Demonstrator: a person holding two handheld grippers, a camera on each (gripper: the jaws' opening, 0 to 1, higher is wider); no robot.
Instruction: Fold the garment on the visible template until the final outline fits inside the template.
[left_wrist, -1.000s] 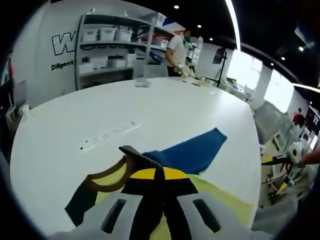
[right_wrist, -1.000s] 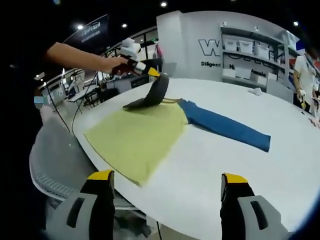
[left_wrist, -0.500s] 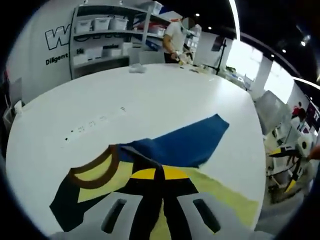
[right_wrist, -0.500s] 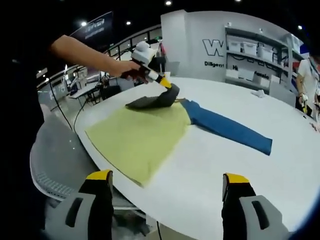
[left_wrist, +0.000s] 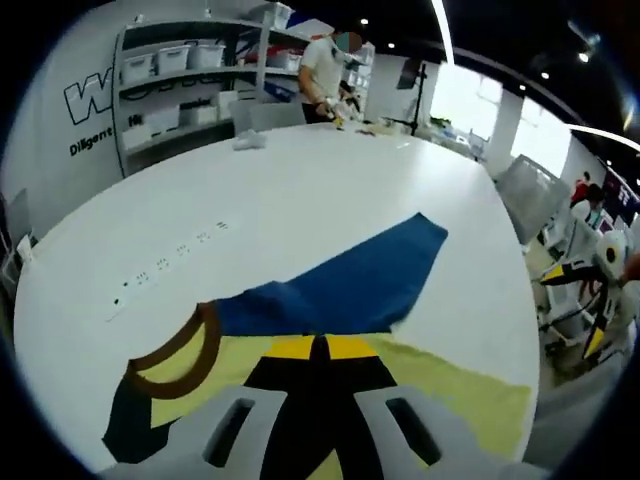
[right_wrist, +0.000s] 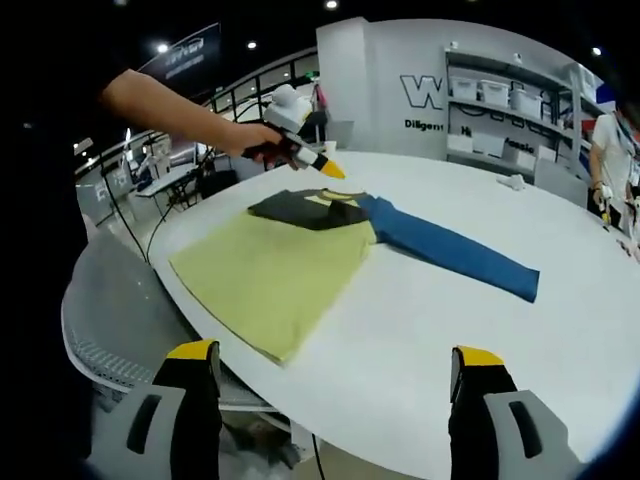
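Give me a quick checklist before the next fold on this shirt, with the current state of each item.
1. Left claw clear of the fabric: ok, above the dark sleeve.
2. Right claw open and free: ok, off the table edge.
3. Blue sleeve folded in: not ok, lies stretched out.
4. Yellow shirt fully on the white table: cannot tell, its near corner is at the edge.
5. Template outline visible: cannot tell.

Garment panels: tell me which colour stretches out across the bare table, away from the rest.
The blue panel. It runs long and narrow over the white table, while the yellow panel and dark panel lie together near the left gripper.
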